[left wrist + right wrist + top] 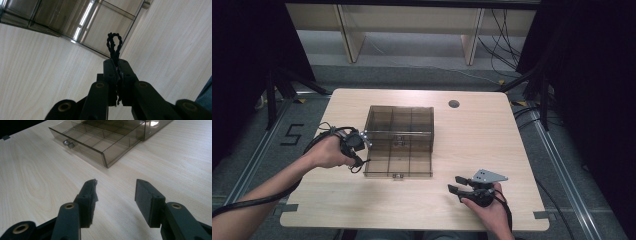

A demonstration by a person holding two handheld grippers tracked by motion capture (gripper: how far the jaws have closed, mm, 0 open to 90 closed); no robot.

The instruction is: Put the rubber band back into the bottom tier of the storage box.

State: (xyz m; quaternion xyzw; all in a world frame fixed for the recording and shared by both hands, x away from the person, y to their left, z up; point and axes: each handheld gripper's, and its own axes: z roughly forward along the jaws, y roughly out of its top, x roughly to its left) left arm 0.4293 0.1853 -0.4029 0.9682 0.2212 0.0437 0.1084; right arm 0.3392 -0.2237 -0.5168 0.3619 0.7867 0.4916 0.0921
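Black twisted cord [114, 47] sits clamped between the closed jaws of the left gripper [357, 150], just beside the left wall of the smoky compartment box [398, 141] mid-desk [492, 135]; the right gripper [458, 183], jaws apart and empty, hovers near the desk's near edge

The left hand-held gripper [357, 145], jaws pressed together, sits at the left, its forearm stretching in from the near-left. The right hand-held gripper [457, 184] sits near right, jaws parted.
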